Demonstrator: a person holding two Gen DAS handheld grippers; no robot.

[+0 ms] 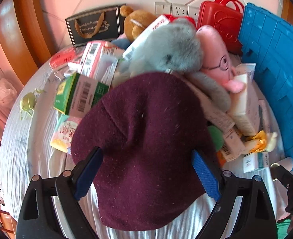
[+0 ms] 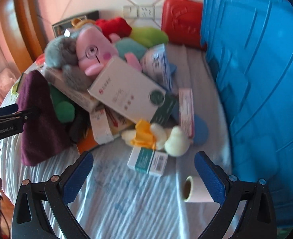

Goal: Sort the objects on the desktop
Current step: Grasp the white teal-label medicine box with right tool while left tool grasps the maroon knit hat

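On my left, the table's [image 1: 17,139] round edge curved close by, with a strip of bare striped cloth [image 2: 126,199] along it. My left gripper [image 1: 146,175] was wide open and held nothing. The purple hat [image 1: 146,149] lay right between its two blue fingers [image 1: 88,173], but I could not tell if they touched it. Past the hat was the big pile: a green box [image 1: 76,95], a gray bunny [image 1: 172,51] and a pink toy [image 1: 218,55], all packed tight. My right gripper [image 2: 144,179] was wide open too and held nothing. Bare cloth lay under it. A small box [image 2: 148,161] sat just ahead, and a paper roll [image 2: 194,191] lay beside its right finger. On the far right a blue crate [image 2: 265,99] stood like a wall.
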